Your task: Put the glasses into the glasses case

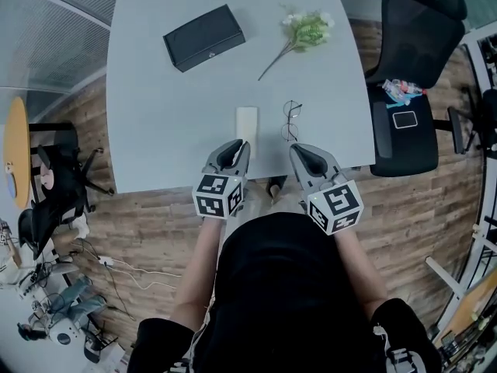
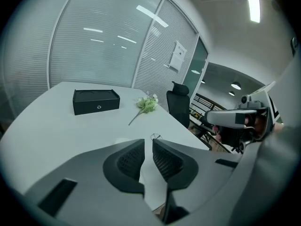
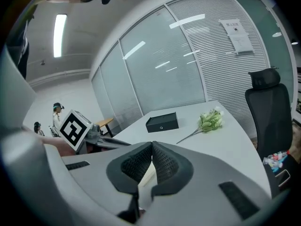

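The wire-framed glasses (image 1: 290, 120) lie folded open on the pale grey table (image 1: 155, 123), near its front edge. Just left of them lies the cream glasses case (image 1: 246, 123), long side pointing away from me. My left gripper (image 1: 242, 145) hovers at the case's near end, jaws almost together with only a thin slit and nothing in it. My right gripper (image 1: 298, 150) sits just short of the glasses, jaws shut and empty. In the left gripper view the glasses (image 2: 155, 136) peek over the left gripper (image 2: 148, 141). The right gripper (image 3: 152, 144) has the case (image 3: 147, 179) showing below its tips.
A black box (image 1: 204, 37) lies at the table's far left and a sprig of artificial flowers (image 1: 305, 29) at the far right. A black office chair (image 1: 408, 92) with small items on its seat stands right of the table. The person's torso fills the foreground.
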Tool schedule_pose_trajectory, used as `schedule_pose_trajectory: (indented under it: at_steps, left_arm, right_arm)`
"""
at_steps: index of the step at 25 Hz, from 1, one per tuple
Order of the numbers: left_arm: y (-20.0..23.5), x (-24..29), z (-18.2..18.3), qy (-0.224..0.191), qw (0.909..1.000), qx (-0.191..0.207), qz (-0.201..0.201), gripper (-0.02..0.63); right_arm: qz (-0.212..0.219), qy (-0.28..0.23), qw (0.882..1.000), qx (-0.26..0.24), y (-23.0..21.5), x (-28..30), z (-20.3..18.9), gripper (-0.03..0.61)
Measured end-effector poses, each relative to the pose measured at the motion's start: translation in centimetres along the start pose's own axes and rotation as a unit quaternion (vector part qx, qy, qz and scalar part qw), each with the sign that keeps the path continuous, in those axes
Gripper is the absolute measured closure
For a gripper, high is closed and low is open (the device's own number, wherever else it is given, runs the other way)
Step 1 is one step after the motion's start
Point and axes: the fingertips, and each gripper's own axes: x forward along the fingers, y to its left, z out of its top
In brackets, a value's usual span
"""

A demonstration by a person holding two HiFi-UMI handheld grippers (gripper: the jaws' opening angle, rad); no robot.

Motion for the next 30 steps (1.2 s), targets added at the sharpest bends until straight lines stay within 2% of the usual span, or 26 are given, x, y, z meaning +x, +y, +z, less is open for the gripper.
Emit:
schedule_pose_trajectory:
  at_steps: [2, 4, 9, 20, 26, 30]
  left_arm:
    - [0.5, 0.7, -0.5, 0.009, 1.0, -0.004, 0.001, 0.558]
    - [0.9, 1.5, -0.8, 0.016, 0.9998, -0.006, 0.004, 0.515]
    - [2.2, 3.9, -1.7, 0.028, 0.9994, -0.007, 0.021, 0.494]
    - [4.8, 8.6, -3.8, 0.09, 0.9909, 0.004, 0.101, 0.376]
    - [6.2, 10.6, -4.3, 0.099, 0.9864, -0.014, 0.131, 0.353]
    - [7.0, 11.9, -4.4, 0.106, 0.983, 0.003, 0.15, 0.347]
  right_arm:
    - [0.004, 0.01, 1.0, 0.0, 0.3, 0.3, -0.6, 0.561]
    - [0.005, 0.019, 1.0, 0.0, 0.4, 0.6, -1.0, 0.561]
    - [0.001, 0.036, 0.999, -0.008, -0.2, 1.4, -2.0, 0.561]
    - [-0.017, 0.071, 0.997, 0.003, -2.0, 2.2, -4.3, 0.561]
    - [-0.019, 0.078, 0.997, 0.005, -2.8, 2.7, -4.4, 0.561]
    - [-0.02, 0.082, 0.996, 0.007, -3.4, 3.0, -4.3, 0.561]
